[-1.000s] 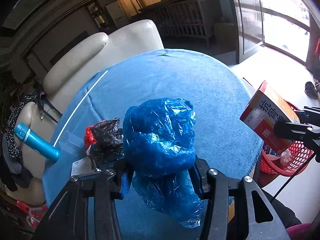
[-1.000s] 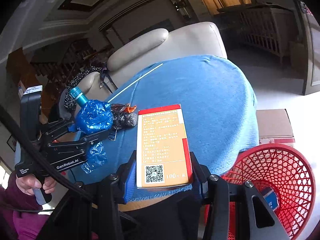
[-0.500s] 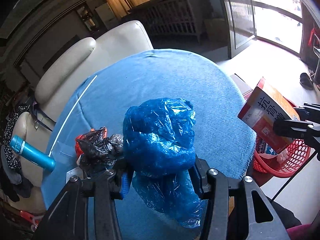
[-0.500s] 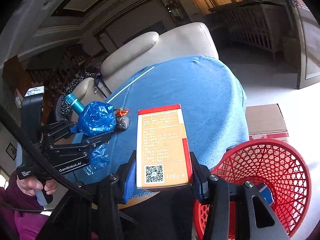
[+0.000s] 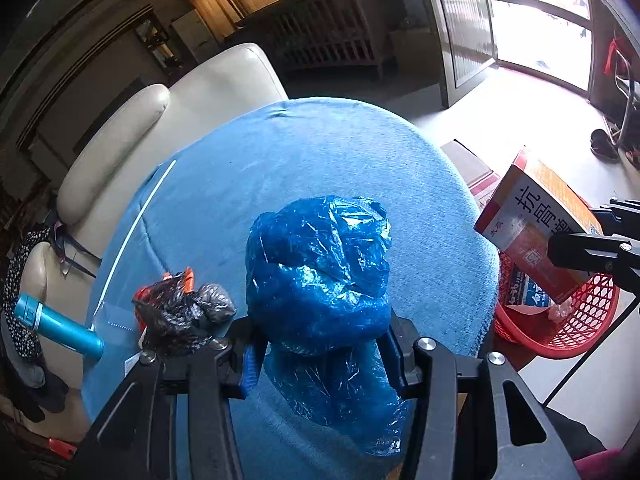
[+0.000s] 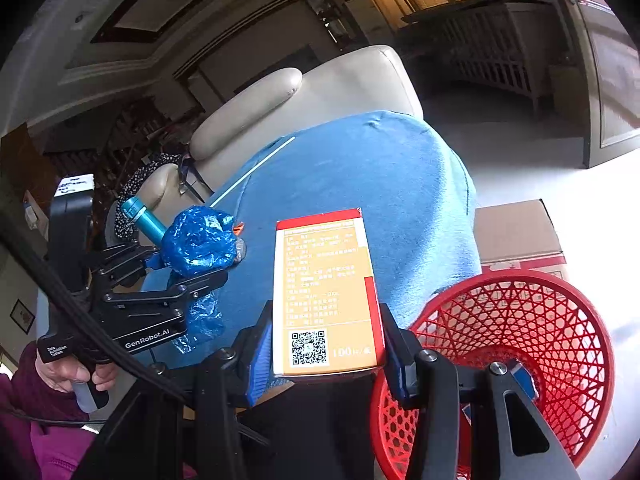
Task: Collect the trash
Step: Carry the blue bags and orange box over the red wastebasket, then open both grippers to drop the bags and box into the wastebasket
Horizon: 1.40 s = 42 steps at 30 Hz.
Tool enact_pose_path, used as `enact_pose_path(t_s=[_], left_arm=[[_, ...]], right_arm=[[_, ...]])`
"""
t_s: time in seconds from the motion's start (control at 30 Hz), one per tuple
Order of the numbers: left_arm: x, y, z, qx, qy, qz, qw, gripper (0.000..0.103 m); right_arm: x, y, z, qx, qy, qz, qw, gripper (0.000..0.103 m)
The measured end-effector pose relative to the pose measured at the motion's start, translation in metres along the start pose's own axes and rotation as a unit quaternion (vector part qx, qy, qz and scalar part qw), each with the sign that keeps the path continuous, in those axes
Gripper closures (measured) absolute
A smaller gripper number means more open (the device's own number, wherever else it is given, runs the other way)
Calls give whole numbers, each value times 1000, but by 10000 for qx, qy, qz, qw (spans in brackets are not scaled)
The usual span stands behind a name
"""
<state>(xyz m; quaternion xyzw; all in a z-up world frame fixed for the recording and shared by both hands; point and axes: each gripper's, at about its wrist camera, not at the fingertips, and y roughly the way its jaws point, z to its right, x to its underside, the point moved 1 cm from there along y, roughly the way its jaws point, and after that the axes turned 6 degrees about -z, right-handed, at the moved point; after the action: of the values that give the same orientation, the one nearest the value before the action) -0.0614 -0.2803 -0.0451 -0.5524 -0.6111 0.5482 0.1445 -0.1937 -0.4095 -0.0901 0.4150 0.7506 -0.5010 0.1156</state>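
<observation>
Both tools have drifted sideways since a second ago; the red basket (image 6: 520,344) now fills more of my right view. On my left I see a cream leather sofa (image 5: 168,120) behind the worktop (image 5: 320,152), which is draped in blue cloth, with a teal bottle (image 5: 56,324) at its edge and a crumpled black bag (image 5: 184,312) lying beside my left tool (image 5: 320,344). That tool pinches a blue plastic bag (image 5: 316,264) above the cloth. Further right, my right tool (image 6: 326,356) clamps an orange medicine box (image 6: 324,280) by its sides, just beside the basket on the pale floor (image 6: 540,176).
</observation>
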Motion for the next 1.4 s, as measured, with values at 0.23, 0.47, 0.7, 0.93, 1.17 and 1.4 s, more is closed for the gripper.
enact_pose_path(t_s=[0.23, 0.47, 0.7, 0.93, 1.17, 1.4], left_arm=[[-7, 5, 14, 60, 191, -21, 9998, 52], [-16, 7, 28, 171, 401, 2, 9991, 52], [-26, 6, 52, 343, 646, 60, 9973, 52], [-35, 9, 75, 522, 904, 62, 9945, 52], [-40, 11, 98, 699, 1145, 30, 9910, 52], [-42, 17, 122, 1104, 1354, -96, 9846, 50]], right_arm=[[5, -7, 12, 91, 171, 28, 9998, 53], [8, -17, 24, 207, 305, 97, 9993, 53], [15, -31, 42, 374, 530, 163, 9978, 53], [23, -44, 62, 578, 795, 187, 9950, 53], [32, -52, 88, 784, 1185, 187, 9897, 53], [44, -59, 114, 957, 1595, 151, 9824, 53]])
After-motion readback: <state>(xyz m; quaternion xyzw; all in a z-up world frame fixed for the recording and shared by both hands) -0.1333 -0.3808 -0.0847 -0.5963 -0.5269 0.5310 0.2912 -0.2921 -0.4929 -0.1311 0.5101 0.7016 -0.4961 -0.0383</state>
